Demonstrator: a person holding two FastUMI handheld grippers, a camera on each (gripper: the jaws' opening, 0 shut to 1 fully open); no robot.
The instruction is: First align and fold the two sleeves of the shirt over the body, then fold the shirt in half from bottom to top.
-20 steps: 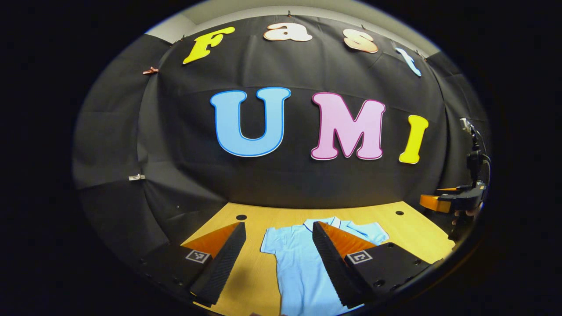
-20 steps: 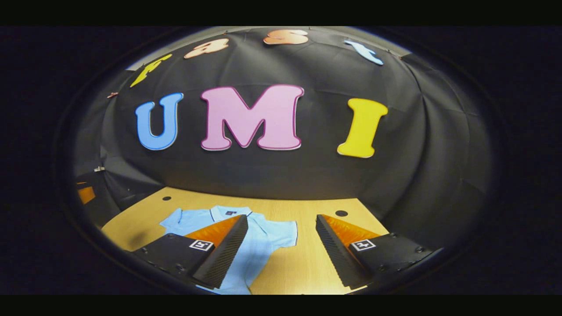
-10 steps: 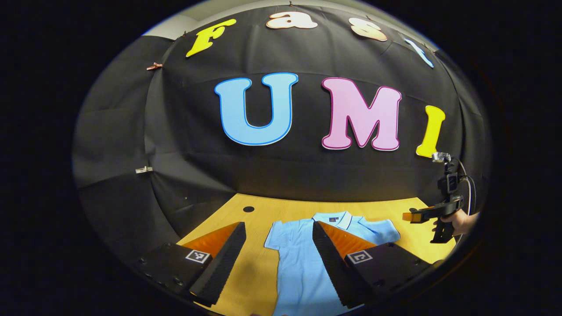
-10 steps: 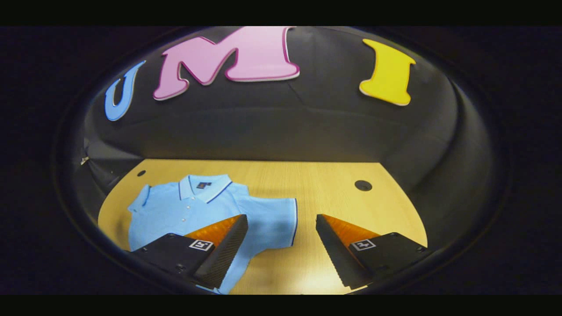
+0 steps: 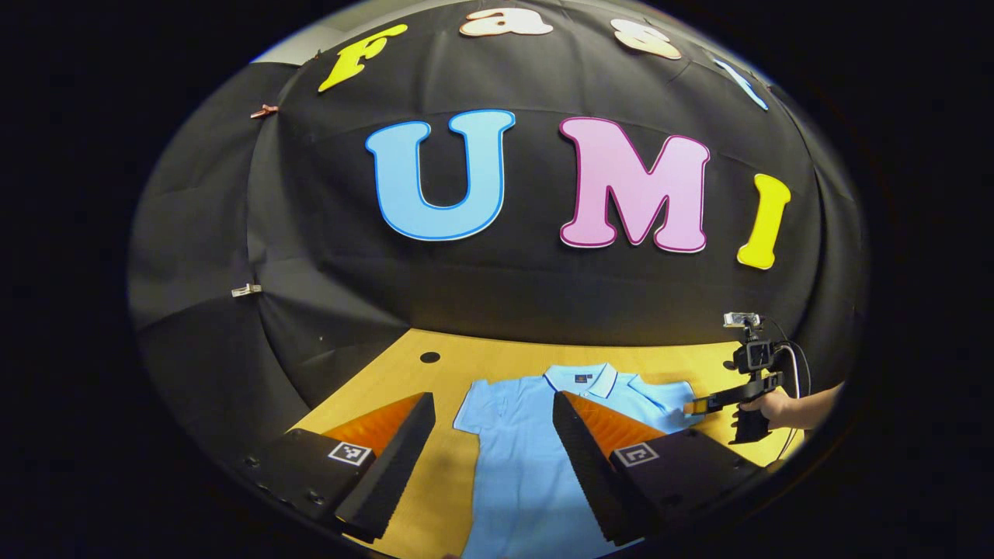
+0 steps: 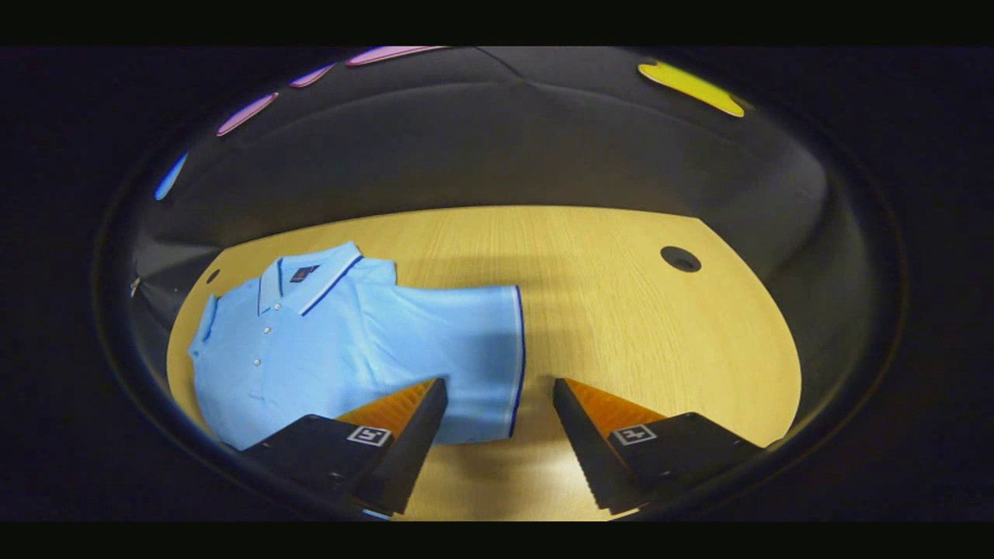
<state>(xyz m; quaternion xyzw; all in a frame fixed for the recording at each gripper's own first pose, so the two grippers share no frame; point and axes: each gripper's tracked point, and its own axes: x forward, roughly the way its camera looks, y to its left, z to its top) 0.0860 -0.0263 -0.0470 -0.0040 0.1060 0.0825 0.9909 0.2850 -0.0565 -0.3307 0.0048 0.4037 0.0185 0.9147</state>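
Soft polo shirt (image 6: 326, 341) flat on the table (image 6: 621, 310); both grippers' jaws wide open, empty.
Limp, light cloth: pinch the sleeve (image 6: 466, 349) at its hem, right gripper (image 6: 497, 435) hovering nearest, left gripper (image 5: 489, 458) over the body.

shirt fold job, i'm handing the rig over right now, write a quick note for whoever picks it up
Left tongs: open, holding nothing, above the shirt's left side.
Right tongs: open, holding nothing, poised over the cuff of the right sleeve.
The shirt lies flat and face up on the wooden table, collar toward the booth wall, both sleeves spread out.
Done: nothing folded.
Left: fold both sleeves over the body, then fold bottom to top.
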